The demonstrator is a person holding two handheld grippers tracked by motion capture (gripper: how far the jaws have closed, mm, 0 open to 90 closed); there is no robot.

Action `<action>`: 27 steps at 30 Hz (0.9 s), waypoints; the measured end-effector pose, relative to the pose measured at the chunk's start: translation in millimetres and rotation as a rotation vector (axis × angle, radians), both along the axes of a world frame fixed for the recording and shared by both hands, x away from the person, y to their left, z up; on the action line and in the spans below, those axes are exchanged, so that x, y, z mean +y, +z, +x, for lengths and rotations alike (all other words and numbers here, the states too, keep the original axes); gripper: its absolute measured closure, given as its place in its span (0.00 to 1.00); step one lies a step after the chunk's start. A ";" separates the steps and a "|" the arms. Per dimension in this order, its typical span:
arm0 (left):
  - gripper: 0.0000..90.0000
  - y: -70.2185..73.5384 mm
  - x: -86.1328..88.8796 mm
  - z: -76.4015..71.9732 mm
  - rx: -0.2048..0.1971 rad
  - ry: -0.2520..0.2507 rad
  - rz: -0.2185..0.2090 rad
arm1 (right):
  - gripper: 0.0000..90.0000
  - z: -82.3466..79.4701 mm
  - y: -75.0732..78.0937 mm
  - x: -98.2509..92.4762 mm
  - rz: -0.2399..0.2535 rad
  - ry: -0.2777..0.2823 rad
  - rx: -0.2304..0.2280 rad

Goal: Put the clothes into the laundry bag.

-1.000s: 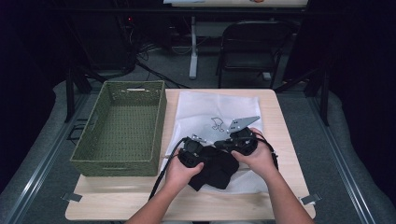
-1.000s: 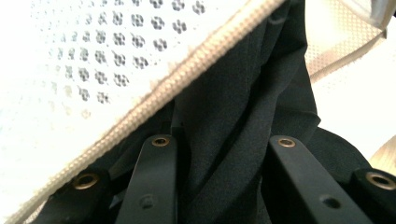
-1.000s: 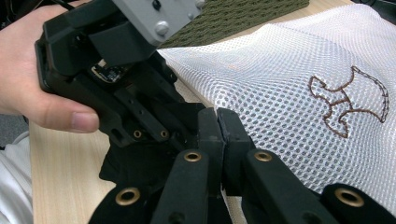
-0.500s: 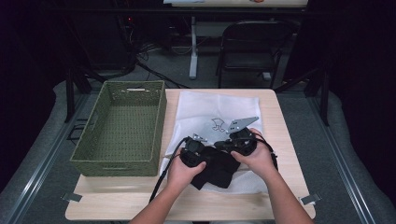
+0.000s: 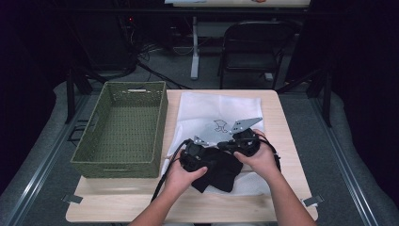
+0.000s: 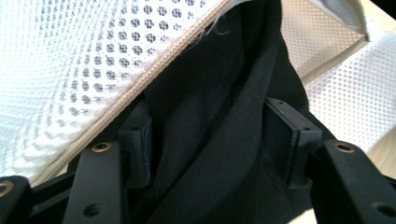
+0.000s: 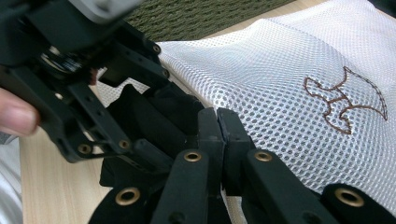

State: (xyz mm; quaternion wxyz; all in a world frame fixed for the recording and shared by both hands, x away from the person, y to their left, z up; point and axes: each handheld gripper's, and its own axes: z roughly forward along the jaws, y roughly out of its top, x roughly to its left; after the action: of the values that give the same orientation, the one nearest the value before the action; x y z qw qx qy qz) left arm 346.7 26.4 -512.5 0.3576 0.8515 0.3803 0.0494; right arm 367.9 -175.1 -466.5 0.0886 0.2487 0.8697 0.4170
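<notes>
I am working at the near edge of the white mesh bag [image 5: 221, 110], which is lying flat on the table [image 5: 291, 141] right of the green basket [image 5: 122, 127]. The black garment [image 5: 219, 172] is lying bunched at the bag's near edge, half inside its zipped opening. My left gripper [image 6: 215, 135] has just been opening: its 2 pads are standing apart with the black cloth loose between them. My right gripper [image 7: 218, 135] is pinched shut on the bag's mesh edge (pads pressed together).

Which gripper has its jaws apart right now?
The left gripper: its jaws have just been opening, black garment between them. The right gripper is shut.
</notes>
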 end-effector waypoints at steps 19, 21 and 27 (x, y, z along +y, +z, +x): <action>0.45 24.5 19.4 -24.0 -0.047 -0.017 0.001 | 0.99 -0.3 -0.9 0.9 -0.001 -0.002 0.003; 0.45 24.8 22.3 -25.8 -0.045 -0.013 -0.007 | 0.99 -0.3 -0.9 1.1 -0.001 -0.002 0.004; 0.44 22.4 27.9 -33.1 -0.052 -0.018 0.014 | 0.99 -0.3 -0.7 0.8 0.001 -0.002 0.004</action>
State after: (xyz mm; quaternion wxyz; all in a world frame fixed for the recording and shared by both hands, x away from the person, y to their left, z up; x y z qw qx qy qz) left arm 313.6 54.3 -490.0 0.3619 0.8558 0.3627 0.0708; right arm 367.6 -174.3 -467.2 0.0873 0.2507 0.8694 0.4167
